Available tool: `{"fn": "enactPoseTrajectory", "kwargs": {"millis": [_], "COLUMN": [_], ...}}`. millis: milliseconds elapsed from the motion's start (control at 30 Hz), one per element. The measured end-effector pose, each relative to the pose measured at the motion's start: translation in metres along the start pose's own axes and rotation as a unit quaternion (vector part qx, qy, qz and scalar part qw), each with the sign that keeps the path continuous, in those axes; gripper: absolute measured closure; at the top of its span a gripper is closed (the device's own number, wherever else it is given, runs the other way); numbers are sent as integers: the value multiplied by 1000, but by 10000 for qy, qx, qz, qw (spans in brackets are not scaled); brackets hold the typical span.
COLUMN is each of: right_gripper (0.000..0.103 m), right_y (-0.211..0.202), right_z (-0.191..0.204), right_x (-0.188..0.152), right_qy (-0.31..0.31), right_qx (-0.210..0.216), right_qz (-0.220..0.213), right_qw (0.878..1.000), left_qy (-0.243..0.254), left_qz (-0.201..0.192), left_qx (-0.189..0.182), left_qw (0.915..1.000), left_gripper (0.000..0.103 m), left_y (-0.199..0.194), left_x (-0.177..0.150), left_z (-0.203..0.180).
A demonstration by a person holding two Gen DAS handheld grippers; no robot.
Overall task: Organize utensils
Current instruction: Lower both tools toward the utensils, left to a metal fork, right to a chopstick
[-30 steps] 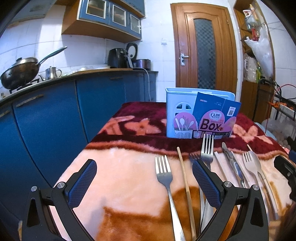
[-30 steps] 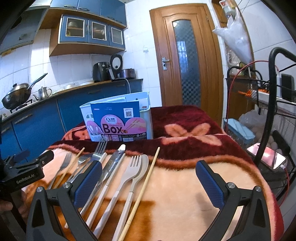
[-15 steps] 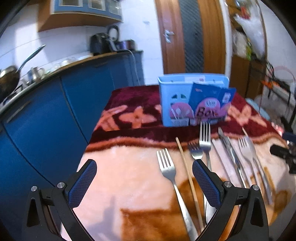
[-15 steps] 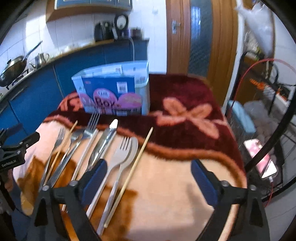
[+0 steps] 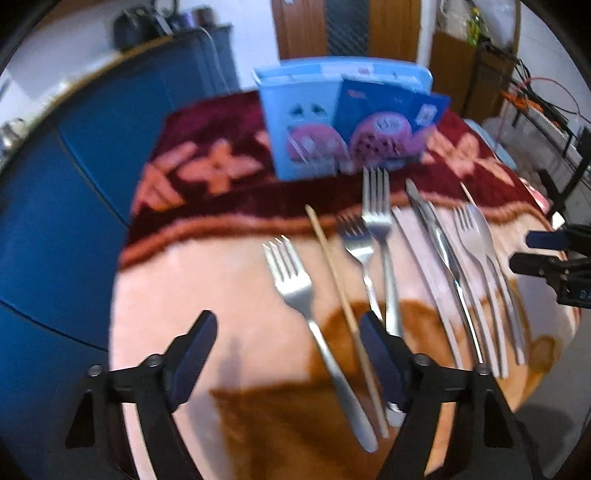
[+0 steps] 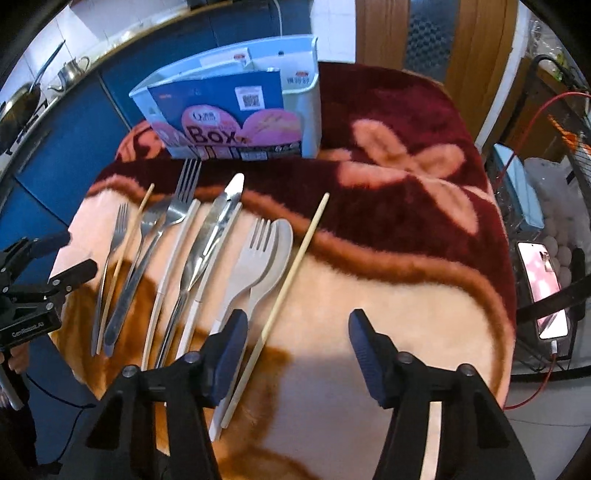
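Several utensils lie side by side on a pink and maroon blanket (image 6: 369, 295): steel forks (image 5: 295, 288) (image 6: 181, 206), a wooden chopstick (image 5: 340, 288), a second chopstick (image 6: 291, 269), a steel knife (image 6: 210, 236), a white plastic fork (image 6: 251, 266) and spoon (image 6: 280, 243). A light blue utensil box (image 6: 236, 107) with a "Box" card stands behind them; it also shows in the left wrist view (image 5: 332, 114). My left gripper (image 5: 284, 354) is open above the leftmost fork's handle. My right gripper (image 6: 295, 354) is open above the right chopstick's near end.
Blue kitchen cabinets (image 5: 74, 166) stand to the left, a wooden door (image 6: 443, 33) behind. A phone (image 6: 543, 288) lies on a wire rack at the right. The blanket's near edge drops off below the grippers.
Both grippers have risen and tilted downward over the utensils, so the views now look down on the blanket. Both remain open. The utensils have not moved.
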State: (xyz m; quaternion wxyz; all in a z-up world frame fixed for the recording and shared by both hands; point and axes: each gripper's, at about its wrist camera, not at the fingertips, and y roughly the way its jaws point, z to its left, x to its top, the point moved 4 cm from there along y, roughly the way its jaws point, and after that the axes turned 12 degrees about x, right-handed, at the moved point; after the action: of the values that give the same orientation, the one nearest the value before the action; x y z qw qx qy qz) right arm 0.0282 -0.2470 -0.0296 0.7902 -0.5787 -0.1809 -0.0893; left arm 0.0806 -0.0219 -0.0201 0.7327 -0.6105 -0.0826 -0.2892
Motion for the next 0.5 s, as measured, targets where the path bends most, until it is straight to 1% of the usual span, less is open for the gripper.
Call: {"fn": "enactPoseTrajectory", "kwargs": {"millis": [33,100,200,233,300,400,500], "right_gripper": [50,54,61,65,69,77,78], "right_y": [1,4,7,8,9,12,16], "right_z": [-1,-3,-6,-6,-7,-9,-9], "right_x": [0,2,3,3,4,7,11], "right_qy": [1,16,136,145,135,173,208], "right_qx": [29,38,120,140,121,128,118], "right_qz": [59,198,344,360,391,458,502], "right_qw": [10000,9998,9992,9991,9991,9987,9985], "left_qy": [-2,-38,-112,-130,-143,-128,-69], "left_qz": [124,367,611,676,771,841,878], "left_qx": [-69,-184,-335,-387,-493,-534,-504], "left_qw": [9999,9992,9975,9969,9957,9949,9948], "left_gripper": [37,55,69,70,75,76,76], "left_y": [4,11,19,21,25,29,31], "left_x": [0,0,-1,-1,-3,-4,-3], "left_z": [-1,-3,-4,-5,-7,-10,-12]}}
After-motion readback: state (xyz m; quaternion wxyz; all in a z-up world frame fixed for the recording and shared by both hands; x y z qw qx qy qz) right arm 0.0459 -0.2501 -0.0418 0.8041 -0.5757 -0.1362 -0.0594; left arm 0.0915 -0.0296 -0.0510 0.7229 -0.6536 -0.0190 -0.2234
